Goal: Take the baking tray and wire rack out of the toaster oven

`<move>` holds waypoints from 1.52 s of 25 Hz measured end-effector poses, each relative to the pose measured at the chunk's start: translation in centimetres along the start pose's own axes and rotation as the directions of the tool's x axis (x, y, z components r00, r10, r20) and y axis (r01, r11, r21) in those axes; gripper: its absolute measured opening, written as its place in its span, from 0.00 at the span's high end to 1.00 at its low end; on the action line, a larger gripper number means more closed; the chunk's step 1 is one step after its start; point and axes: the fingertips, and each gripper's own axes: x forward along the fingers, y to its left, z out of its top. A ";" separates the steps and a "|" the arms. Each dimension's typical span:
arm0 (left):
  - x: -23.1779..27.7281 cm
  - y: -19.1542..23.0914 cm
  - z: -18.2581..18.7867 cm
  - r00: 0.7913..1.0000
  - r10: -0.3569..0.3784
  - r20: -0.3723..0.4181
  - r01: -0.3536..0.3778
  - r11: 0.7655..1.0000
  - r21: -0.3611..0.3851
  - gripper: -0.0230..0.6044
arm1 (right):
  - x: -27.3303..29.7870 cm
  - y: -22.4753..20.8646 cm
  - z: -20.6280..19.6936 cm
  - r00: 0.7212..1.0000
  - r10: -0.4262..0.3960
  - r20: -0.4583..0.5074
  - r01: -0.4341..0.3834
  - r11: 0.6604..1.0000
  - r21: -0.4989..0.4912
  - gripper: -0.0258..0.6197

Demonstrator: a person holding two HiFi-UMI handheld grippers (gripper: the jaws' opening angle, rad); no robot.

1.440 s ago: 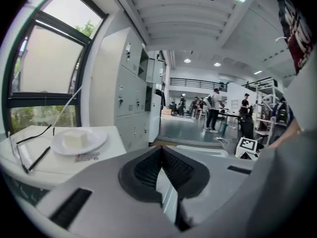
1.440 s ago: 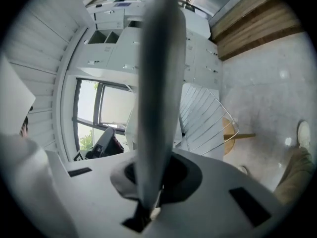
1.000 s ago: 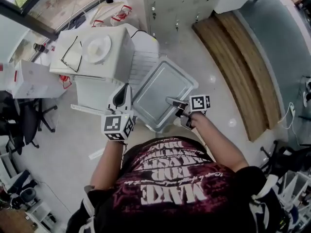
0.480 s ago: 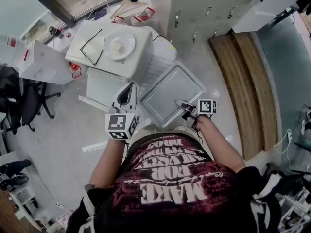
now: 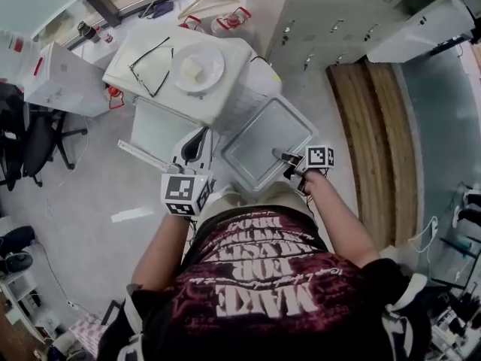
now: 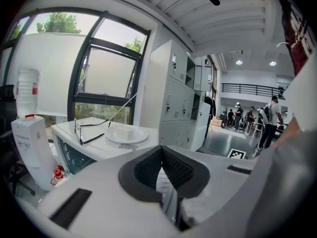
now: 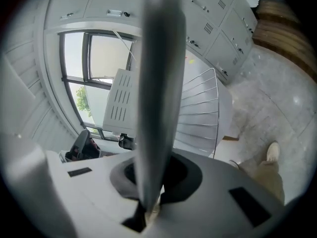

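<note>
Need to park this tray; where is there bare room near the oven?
Bare floor lies between the open oven door and the office chair. More between tray and wooden strip. The oven top is crowded: plate, spectacles.

Bright daylight from windows (image 6: 89, 73) (fisheye edges bend, darken).

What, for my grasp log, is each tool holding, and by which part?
The right tool clamps the grey rectangular metal baking tray by its near rim; the left tool is closed, empty.
</note>
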 end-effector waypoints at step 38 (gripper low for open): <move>-8.2 0.0 -1.6 0.849 0.528 -0.027 -0.528 0.846 -0.078 0.95 | 9.5 -7.8 5.1 0.927 -0.053 -0.370 0.074 0.996 0.042 0.91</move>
